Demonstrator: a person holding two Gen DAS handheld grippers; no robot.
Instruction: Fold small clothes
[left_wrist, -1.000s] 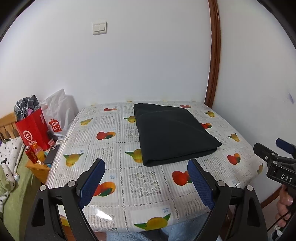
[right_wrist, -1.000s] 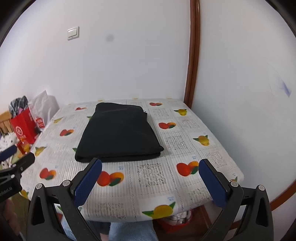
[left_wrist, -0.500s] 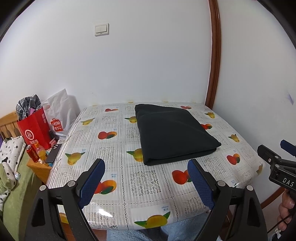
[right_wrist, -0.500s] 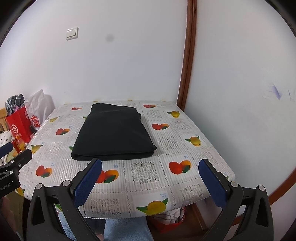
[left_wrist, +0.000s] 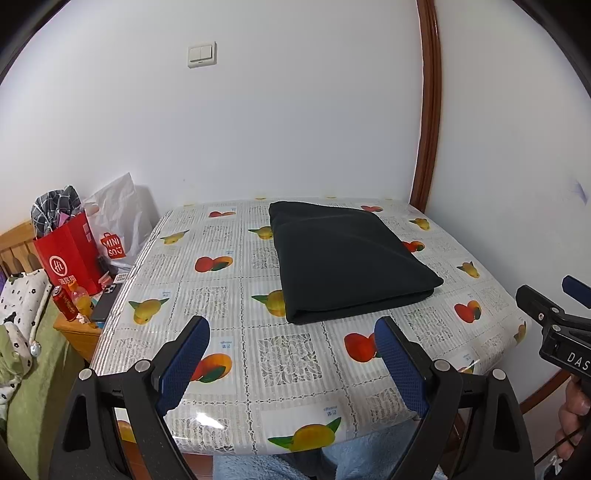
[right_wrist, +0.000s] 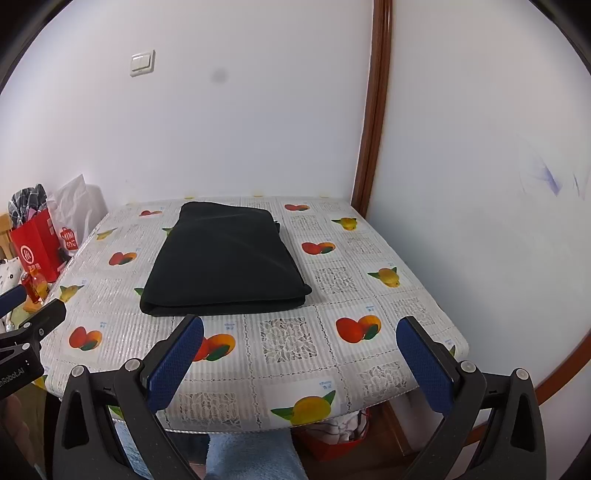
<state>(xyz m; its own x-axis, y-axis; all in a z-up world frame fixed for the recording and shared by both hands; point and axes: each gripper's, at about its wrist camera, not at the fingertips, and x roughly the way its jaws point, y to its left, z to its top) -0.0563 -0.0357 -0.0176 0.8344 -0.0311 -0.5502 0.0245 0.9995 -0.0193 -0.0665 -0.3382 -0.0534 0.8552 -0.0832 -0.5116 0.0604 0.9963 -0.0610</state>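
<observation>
A black garment (left_wrist: 343, 258) lies folded into a flat rectangle on the table with the fruit-print cloth (left_wrist: 229, 295); it also shows in the right wrist view (right_wrist: 225, 258). My left gripper (left_wrist: 291, 362) is open and empty, held back over the table's near edge, apart from the garment. My right gripper (right_wrist: 299, 362) is open and empty, also near the front edge. The right gripper shows at the right edge of the left wrist view (left_wrist: 554, 325); the left gripper shows at the left edge of the right wrist view (right_wrist: 26, 339).
White walls close the table at the back and right, with a brown door frame (left_wrist: 424, 110) in the corner. A red paper bag (left_wrist: 66, 258), a white bag (left_wrist: 118, 221), bottles and a phone stand on a low stand left of the table.
Both grippers have drawn back and up from the table; the garment looks smaller and farther. The garment has not moved.
</observation>
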